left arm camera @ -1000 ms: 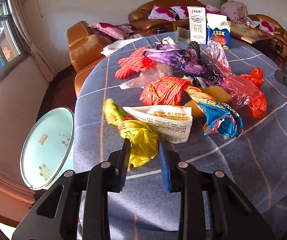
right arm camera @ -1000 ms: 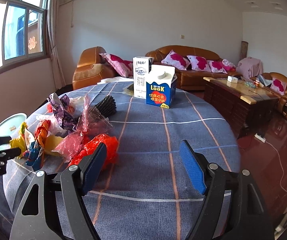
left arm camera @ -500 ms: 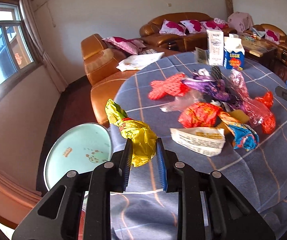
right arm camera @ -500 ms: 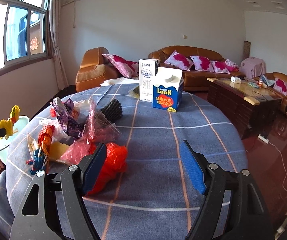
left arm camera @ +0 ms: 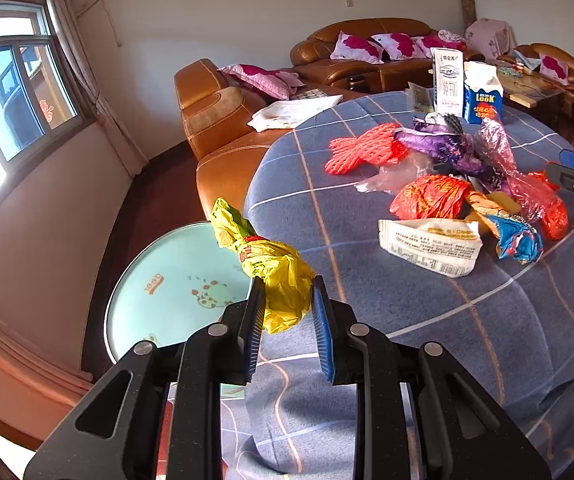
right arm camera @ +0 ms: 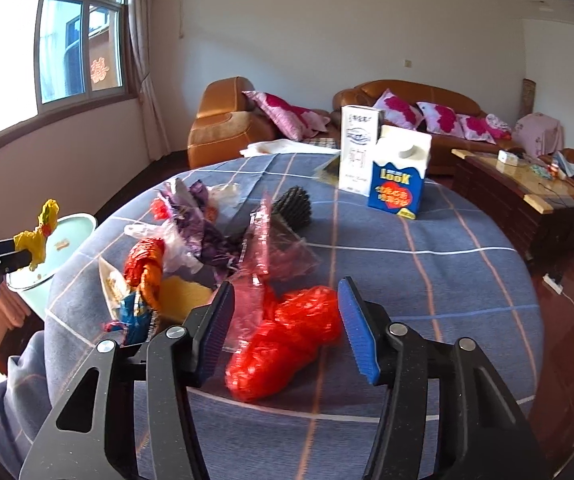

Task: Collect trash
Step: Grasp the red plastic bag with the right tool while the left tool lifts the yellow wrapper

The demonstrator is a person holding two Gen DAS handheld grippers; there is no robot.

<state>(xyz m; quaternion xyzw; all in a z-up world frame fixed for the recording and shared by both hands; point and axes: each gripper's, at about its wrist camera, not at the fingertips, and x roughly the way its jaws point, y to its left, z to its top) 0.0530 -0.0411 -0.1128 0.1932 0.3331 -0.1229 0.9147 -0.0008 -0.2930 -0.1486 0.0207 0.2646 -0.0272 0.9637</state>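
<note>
blue checked table (right arm camera: 427,264), wrappers (right arm camera: 283,336), two cartons (right arm camera: 397,178)

The left tool (left arm camera: 288,312), black-armed with blue ribbed pads (left arm camera: 322,332), is clamped on a crumpled yellow plastic bag (left arm camera: 275,276), held raised. The right tool (right arm camera: 285,328) is spread wide, pads (right arm camera: 357,340) well apart, gripping nothing, angled slightly downward.

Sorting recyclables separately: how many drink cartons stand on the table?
2. A tall white carton and a blue-and-white LOOK carton stand upright, side by side, at the table's far edge. Flattened ones could hide in the wrapper pile.
</note>
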